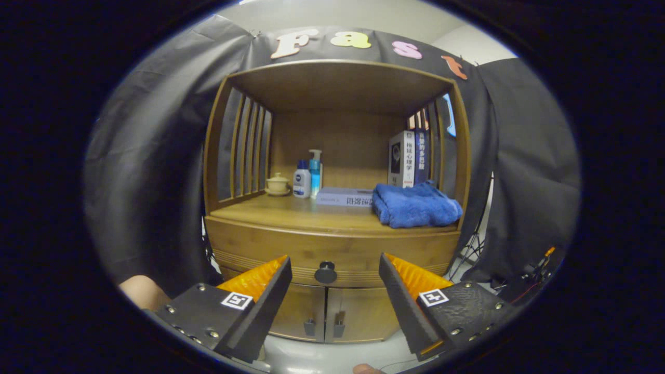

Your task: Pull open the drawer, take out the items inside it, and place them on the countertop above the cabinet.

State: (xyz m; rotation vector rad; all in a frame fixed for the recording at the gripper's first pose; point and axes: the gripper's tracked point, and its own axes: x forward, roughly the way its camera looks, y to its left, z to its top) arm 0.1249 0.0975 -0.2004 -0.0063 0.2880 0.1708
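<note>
A wooden cabinet stands straight ahead of my gripper (332, 267). Its drawer (270, 246) is closed, with a round dark knob (326, 272) at the middle of the front. The knob sits in line with the gap between my two fingers, a little beyond their tips. My gripper is open and holds nothing. Above the drawer is the wooden countertop (291, 213), under an open shelf roof. The drawer's contents are hidden.
On the countertop lie a folded blue towel (415, 205), a flat book (345, 197), upright books (409, 158), two bottles (307, 179) and a lidded cup (277, 184). Two small cabinet doors (327, 311) are below the drawer. Bare counter lies at front left.
</note>
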